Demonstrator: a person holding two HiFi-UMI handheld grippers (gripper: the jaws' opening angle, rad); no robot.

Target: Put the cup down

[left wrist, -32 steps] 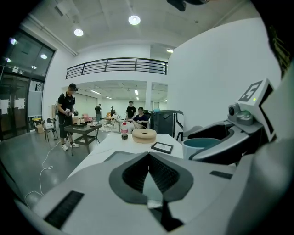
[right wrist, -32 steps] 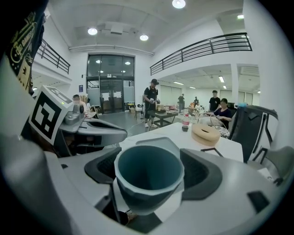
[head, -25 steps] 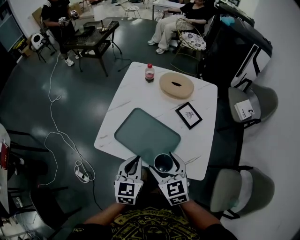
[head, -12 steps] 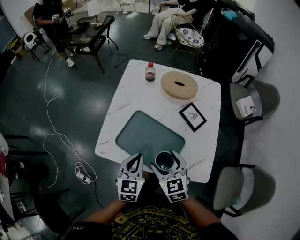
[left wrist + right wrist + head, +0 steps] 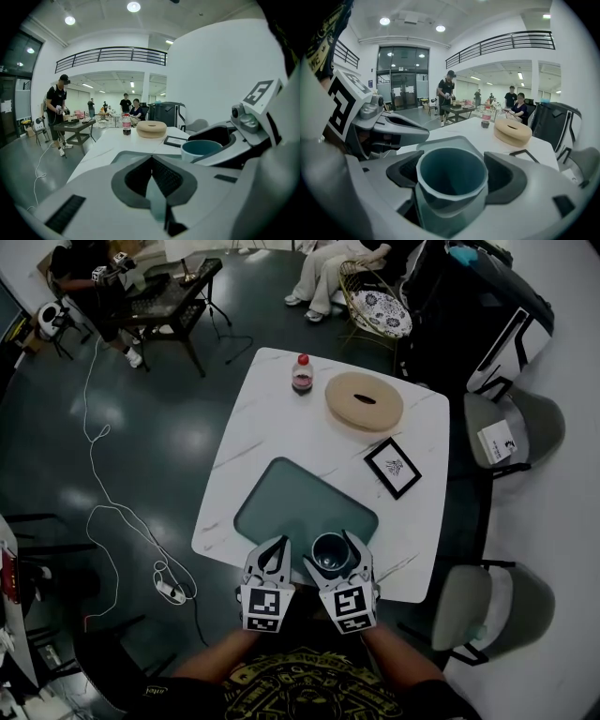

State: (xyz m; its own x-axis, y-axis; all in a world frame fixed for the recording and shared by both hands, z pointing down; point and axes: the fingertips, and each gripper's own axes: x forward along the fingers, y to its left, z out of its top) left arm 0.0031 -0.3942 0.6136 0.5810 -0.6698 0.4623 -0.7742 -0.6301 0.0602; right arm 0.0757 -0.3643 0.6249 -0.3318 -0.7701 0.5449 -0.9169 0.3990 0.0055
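Showing the head view first: the right gripper [image 5: 330,553] is clamped on the cup [image 5: 329,548] at lower centre of the frame, over the near edge of the green mat [image 5: 291,498] on the white table [image 5: 267,418]. Whether the cup's base touches the mat cannot be told. The left gripper [image 5: 271,559] sits just beside it, toward the frame's left, and carries nothing. The bottle [image 5: 302,373], wooden ring [image 5: 364,401] and framed card [image 5: 392,467] lie well apart, toward the upper part of the table. By this reading, the step is best done by lowering the cup straight down with the rim level until the base sits flat. Only then should the jaws part, evenly, so that neither pad drags the cup sideways.

Left gripper view: the left gripper [image 5: 152,183] has its jaws drawn together with only a thin sliver between them and nothing held. The cup [image 5: 201,149] appears at right of frame, rim uppermost.

Right gripper view: the pads of the right gripper [image 5: 452,180] press the wall of the cup [image 5: 451,176] from both sides, below the rim. The cup stands upright with its long axis vertical, its mouth opens upward, and the interior looks empty. No handle shows.
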